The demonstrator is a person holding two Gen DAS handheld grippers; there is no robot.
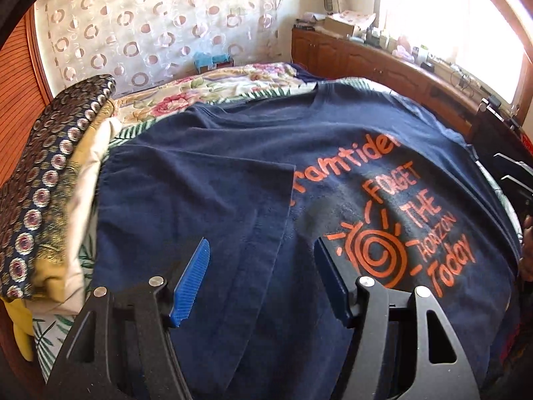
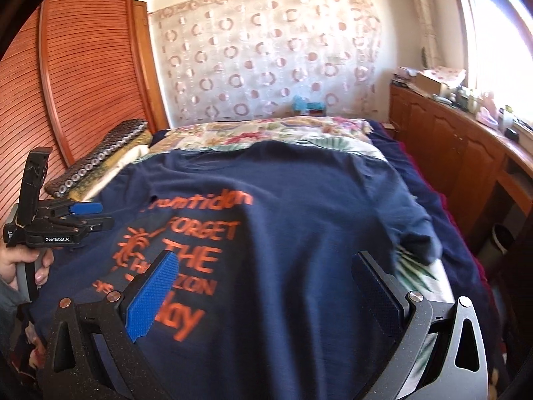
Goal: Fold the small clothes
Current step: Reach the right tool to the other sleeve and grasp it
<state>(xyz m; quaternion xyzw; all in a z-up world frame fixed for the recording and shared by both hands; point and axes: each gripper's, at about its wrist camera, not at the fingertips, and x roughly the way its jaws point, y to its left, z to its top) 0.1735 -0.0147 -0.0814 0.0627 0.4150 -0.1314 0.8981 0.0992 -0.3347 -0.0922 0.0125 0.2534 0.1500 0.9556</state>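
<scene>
Left wrist view takes in most of the bed (image 1: 233, 83), covered in a floral spread, with a navy T-shirt (image 1: 233, 173) laid flat across the near half of it. The shirt is dark blue with orange print: a word ending in "tiden" up top, then "FORGET THE HORIZON Today" beside a spiral sun. Its left side is already turned inward, the folded flap making a clean straight edge that covers the start of the top word. The fabric lies fairly smooth, with soft creases near the collar.

From the right wrist view the same T-shirt (image 2: 299, 200) reaches toward the far pillows, and its right sleeve (image 2: 416, 230) lies bunched and rumpled near the bed's right edge, with leafy sheet showing beside it.

A stack of folded clothes (image 1: 50, 200) sits at the left of the bed, a circle-patterned piece on top of yellow and cream ones.

The left hand-held gripper (image 1: 261, 266) hovers over the folded flap, its blue pads spread apart and holding nothing. The right hand-held gripper (image 2: 266, 286) hangs over the printed chest, likewise wide apart with no cloth between the pads. The left hand (image 2: 23, 263) grips its handle at the frame's edge.
</scene>
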